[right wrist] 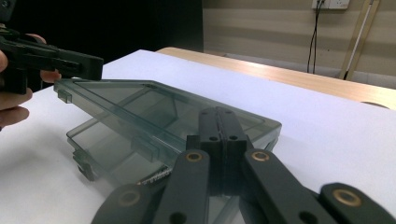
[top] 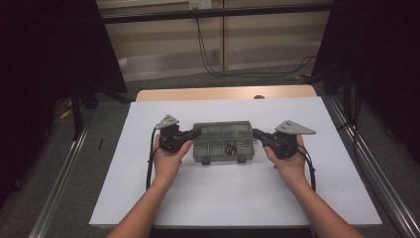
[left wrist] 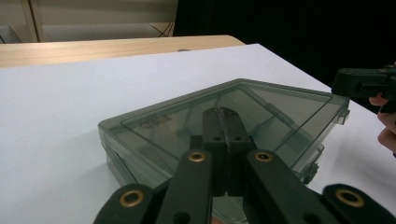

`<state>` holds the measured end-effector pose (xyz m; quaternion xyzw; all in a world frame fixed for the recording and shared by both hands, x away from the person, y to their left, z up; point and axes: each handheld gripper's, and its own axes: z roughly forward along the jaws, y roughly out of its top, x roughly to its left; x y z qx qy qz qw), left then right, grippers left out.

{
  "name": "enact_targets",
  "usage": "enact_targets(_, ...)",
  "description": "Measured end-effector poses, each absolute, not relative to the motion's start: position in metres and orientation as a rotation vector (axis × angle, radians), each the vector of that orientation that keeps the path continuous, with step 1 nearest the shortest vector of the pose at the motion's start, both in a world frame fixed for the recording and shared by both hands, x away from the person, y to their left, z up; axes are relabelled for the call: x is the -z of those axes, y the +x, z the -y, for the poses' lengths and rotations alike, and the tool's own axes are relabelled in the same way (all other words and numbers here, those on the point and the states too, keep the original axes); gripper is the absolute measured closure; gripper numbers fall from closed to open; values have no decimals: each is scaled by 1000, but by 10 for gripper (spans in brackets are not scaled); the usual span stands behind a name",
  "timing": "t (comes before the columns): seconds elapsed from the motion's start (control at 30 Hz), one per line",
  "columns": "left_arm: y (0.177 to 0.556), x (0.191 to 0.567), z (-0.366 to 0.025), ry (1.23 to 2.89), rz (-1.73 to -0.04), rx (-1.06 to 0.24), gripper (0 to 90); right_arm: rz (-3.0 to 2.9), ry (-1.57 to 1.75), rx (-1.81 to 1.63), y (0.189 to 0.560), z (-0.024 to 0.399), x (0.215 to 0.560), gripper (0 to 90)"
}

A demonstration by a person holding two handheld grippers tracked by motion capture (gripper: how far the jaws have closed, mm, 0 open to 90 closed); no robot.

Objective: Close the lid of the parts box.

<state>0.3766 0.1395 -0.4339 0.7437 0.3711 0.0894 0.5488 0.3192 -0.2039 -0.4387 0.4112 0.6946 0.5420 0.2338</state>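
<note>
A smoky translucent compartment box (top: 223, 141) lies on the white sheet (top: 223, 198). Small dark parts (top: 229, 148) sit in one front compartment. My left gripper (top: 195, 133) is at the box's left end, my right gripper (top: 256, 134) at its right end. In the left gripper view the jaws of my left gripper (left wrist: 225, 112) are shut and rest over the lid (left wrist: 261, 112). The right gripper (right wrist: 218, 114) is also shut, over the lid's near corner. In that view the lid (right wrist: 140, 107) stands slightly lifted off the base (right wrist: 93, 140) along the latch side.
The wooden tabletop (top: 223, 93) shows beyond the sheet's far edge. Dark frames and curtains stand on both sides. Metal rails (top: 376, 178) run along the floor. Cables (top: 208, 59) hang on the back wall.
</note>
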Motion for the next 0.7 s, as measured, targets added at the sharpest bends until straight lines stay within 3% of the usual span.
enact_targets(0.7,346,444,-136,1755,-857,-260,900,-1912,1105,-1472,296,201,455,900)
